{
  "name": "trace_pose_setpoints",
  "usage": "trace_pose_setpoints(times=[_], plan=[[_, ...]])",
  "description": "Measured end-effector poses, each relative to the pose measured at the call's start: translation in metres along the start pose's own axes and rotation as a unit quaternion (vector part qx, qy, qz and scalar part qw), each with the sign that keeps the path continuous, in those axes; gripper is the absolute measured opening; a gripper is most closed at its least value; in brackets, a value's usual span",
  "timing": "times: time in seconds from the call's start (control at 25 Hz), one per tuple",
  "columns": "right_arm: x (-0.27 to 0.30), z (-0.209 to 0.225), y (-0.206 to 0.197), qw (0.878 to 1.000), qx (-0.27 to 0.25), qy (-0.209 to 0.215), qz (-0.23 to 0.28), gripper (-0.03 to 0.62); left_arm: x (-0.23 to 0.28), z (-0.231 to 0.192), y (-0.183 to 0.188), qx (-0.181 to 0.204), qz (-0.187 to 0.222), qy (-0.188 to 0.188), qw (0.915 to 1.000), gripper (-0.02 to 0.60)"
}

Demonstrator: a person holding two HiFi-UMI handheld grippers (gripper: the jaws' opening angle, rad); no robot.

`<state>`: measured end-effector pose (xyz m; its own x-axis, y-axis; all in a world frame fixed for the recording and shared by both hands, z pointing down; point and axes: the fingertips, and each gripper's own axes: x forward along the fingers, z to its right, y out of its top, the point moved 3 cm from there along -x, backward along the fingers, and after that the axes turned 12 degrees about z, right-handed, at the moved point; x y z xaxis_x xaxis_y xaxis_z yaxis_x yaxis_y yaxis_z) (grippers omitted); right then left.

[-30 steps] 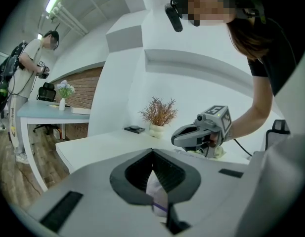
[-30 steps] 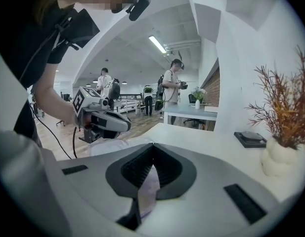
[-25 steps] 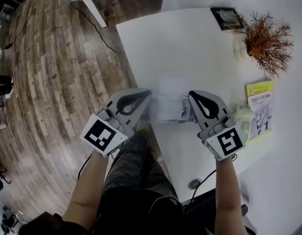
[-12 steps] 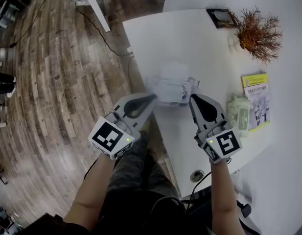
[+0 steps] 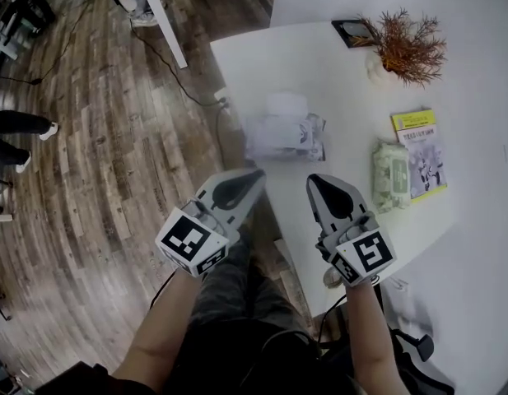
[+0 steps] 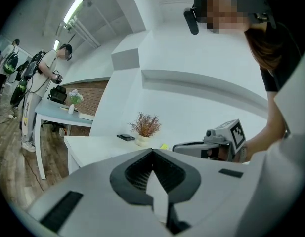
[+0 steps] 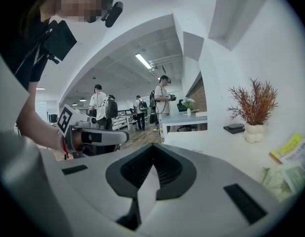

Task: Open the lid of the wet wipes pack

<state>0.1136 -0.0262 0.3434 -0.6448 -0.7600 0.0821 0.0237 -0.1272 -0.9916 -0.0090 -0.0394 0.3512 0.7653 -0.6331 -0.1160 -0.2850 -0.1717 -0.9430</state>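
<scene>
White crumpled pack (image 5: 285,134) (perhaps wet wipes), lid indistinct; left gripper (image 5: 255,176) and right gripper (image 5: 314,181) pressed together, empty.

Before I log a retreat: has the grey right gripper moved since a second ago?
Yes: the right gripper has drawn back toward the person, off the crumpled white package it flanked.

head: looked steeply down over table (image 5: 319,72), left gripper (image 5: 255,174), right gripper (image 5: 313,179) | gripper views: close behind own jaws, faced roughly level across table | shared: potted plant (image 5: 402,48) (image 6: 146,126) (image 7: 253,105)
</scene>
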Motion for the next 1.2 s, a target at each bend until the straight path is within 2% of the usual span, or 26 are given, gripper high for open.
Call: trace_pose_setpoints(times=[0.4, 0.68, 1.0, 1.2], plan=[[-0.054, -0.069, 0.025, 1.0, 0.006, 0.01, 0.022, 0.02, -0.044, 0.063, 0.021, -0.018, 0.02, -0.009, 0.9996, 0.012], [-0.086, -0.113, 0.04, 0.999, 0.004, 0.02, 0.036, 0.02, -0.078, 0.107, 0.031, -0.017, 0.027, -0.018, 0.9993, 0.011], [-0.119, -0.164, 0.047, 0.998, -0.002, 0.044, 0.049, 0.02, -0.115, 0.153, 0.032, -0.017, 0.035, -0.02, 0.999, 0.011], [-0.139, -0.187, 0.039, 0.997, 0.002, 0.052, 0.048, 0.02, -0.138, 0.178, 0.016, -0.029, 0.029, -0.015, 0.9991, 0.012]])
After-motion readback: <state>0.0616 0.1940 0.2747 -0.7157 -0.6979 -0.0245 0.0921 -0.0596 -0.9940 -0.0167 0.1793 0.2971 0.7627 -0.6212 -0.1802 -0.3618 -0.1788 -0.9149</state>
